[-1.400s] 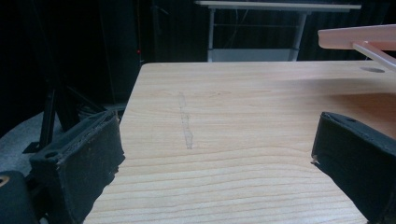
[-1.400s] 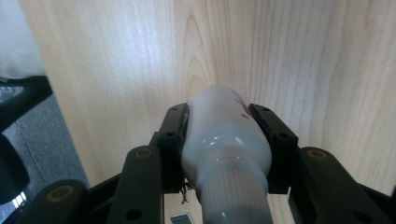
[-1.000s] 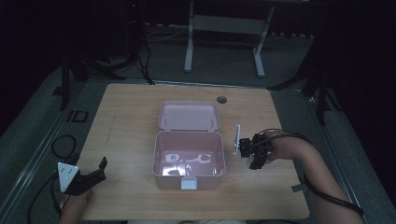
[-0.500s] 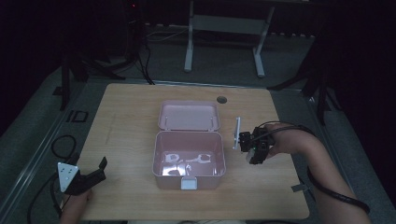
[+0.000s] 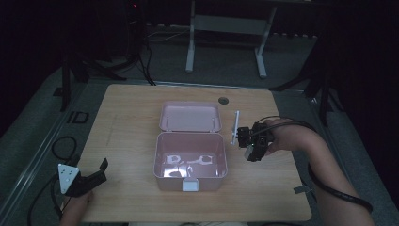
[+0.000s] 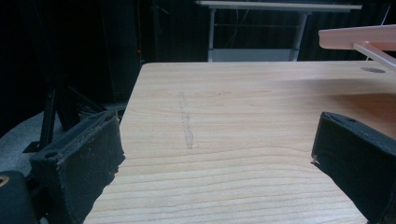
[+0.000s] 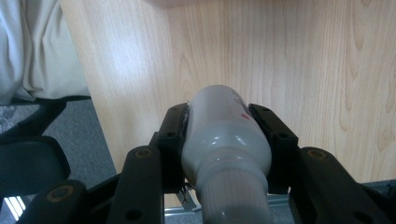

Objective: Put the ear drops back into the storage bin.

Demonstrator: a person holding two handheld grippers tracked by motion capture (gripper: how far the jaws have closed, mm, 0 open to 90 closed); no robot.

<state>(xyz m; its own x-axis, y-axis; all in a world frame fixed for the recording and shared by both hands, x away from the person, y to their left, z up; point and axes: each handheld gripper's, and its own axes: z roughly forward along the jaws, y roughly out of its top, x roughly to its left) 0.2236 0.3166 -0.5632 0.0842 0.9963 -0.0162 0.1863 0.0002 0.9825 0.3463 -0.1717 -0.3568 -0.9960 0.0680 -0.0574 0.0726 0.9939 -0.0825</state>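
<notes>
R hand-held gripper [image 7: 226, 135] clamps white tube [image 7: 224, 135] | L hand-held gripper [image 6: 215, 154] jaws apart, over table [image 6: 243, 102]

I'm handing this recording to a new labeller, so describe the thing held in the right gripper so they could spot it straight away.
Start at the open pink box in the middle of the wooden table, then look just past its right wall to the right gripper. Clamped between its black jaws is a small white tube with a ribbed cap, glossy and rounded, unlike the flat pale pieces lying inside the box.

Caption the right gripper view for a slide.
Right claw clamped on a grey tube above the wooden table.
</notes>
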